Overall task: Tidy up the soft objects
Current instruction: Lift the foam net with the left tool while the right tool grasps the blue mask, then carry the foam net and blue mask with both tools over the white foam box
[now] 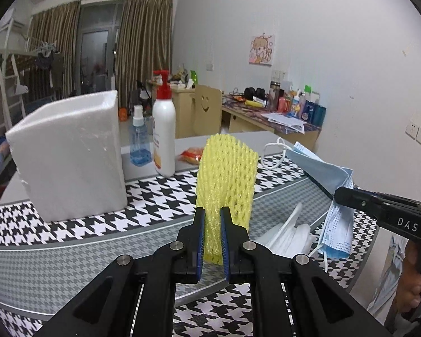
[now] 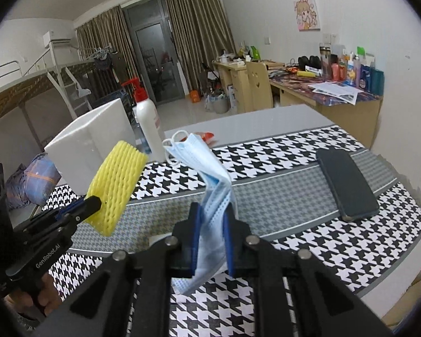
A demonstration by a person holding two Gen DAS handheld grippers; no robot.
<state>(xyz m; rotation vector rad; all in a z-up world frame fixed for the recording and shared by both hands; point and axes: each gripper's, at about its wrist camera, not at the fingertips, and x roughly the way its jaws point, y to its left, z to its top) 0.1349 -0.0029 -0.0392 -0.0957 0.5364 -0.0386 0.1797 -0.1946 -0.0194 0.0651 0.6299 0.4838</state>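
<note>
Pinching the yellow foam net (image 1: pixel 224 179) in the left gripper (image 1: pixel 212 213) and the blue mask (image 2: pixel 213 196) in the right gripper (image 2: pixel 214 210), both are best lowered beside the white foam block (image 1: pixel 67 157) before the grips are eased.

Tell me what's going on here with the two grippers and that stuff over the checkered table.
A person is sorting soft items with a handheld gripper in each hand. The left gripper is shut on a yellow foam fruit net, held up above the houndstooth table mat. The right gripper is shut on a blue face mask, also lifted off the table. A white foam block, a pump bottle and a dark phone sit on the table.
</note>
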